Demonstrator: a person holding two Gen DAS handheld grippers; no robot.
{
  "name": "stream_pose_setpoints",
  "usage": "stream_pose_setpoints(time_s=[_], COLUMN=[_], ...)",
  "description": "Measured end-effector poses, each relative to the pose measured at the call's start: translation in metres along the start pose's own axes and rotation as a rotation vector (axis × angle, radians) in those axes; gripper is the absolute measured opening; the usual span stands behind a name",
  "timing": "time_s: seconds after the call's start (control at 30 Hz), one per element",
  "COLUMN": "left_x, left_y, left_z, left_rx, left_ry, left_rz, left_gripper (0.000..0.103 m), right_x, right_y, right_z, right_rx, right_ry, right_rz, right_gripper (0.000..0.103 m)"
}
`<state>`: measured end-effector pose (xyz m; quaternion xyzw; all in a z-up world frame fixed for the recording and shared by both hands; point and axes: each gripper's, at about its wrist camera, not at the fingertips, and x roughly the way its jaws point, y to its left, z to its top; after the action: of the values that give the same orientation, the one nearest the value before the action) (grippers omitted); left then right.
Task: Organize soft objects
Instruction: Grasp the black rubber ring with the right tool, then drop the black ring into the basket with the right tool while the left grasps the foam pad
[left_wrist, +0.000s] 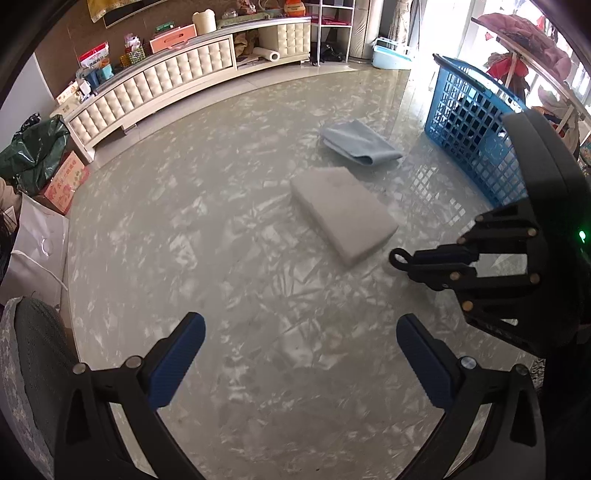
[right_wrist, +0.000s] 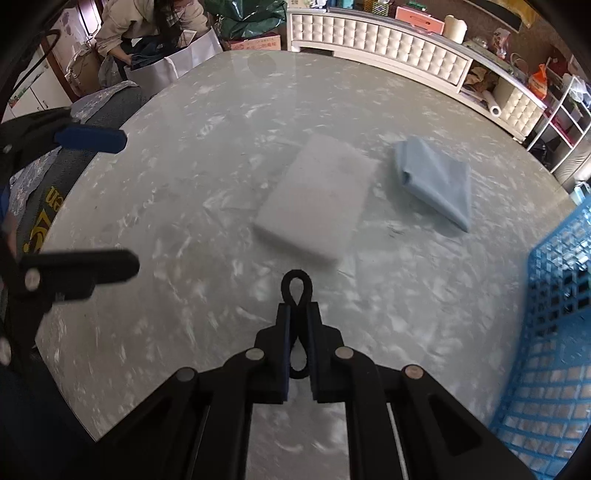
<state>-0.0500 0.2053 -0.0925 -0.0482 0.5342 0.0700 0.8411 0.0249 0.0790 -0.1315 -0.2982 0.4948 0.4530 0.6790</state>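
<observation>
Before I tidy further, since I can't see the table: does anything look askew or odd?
Nothing spilled or damaged. The blue cloth is loosely folded and lies askew beside the white foam pad; both are still outside the blue basket.

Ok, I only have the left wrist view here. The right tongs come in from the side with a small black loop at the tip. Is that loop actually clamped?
Observer: Yes. The right wrist view shows the right tongs shut on a black band. It is pinched at its middle, so one loop sticks out in front and a second shows behind.
Reviewer: Anything else caught in there?
Observer: No, only the band sits between the pads.
Reviewer: Is anyone else nearby?
Observer: A person bends over a white bag beyond the table's far edge.
</observation>
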Motion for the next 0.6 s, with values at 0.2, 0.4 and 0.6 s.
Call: stream_pose_setpoints(time_s=[0.2,0.4,0.6], left_x=[0.0,0.001,-0.002], left_y=[-0.012,-0.028,-0.039], left_z=[0.017,0.033,0.043], left_rx=[0.001,0.02,0.031], left_ry=[-0.002,0.002,-0.005], left_rz=[-0.018,-0.019,-0.027], left_gripper=[0.103,0.103,0.103], right_x=[-0.028,-0.071,-0.12], right_y=[-0.016,-0.022,-0.031], right_z=[-0.016,-0.019,-0.021], right_rx=[0.006,-0.034,-0.039], right_ry=[-0.023,-0.067,-0.142], right_rz=[-0.035,-0.061,-0.06], right_gripper=[0.007,0.007,0.007])
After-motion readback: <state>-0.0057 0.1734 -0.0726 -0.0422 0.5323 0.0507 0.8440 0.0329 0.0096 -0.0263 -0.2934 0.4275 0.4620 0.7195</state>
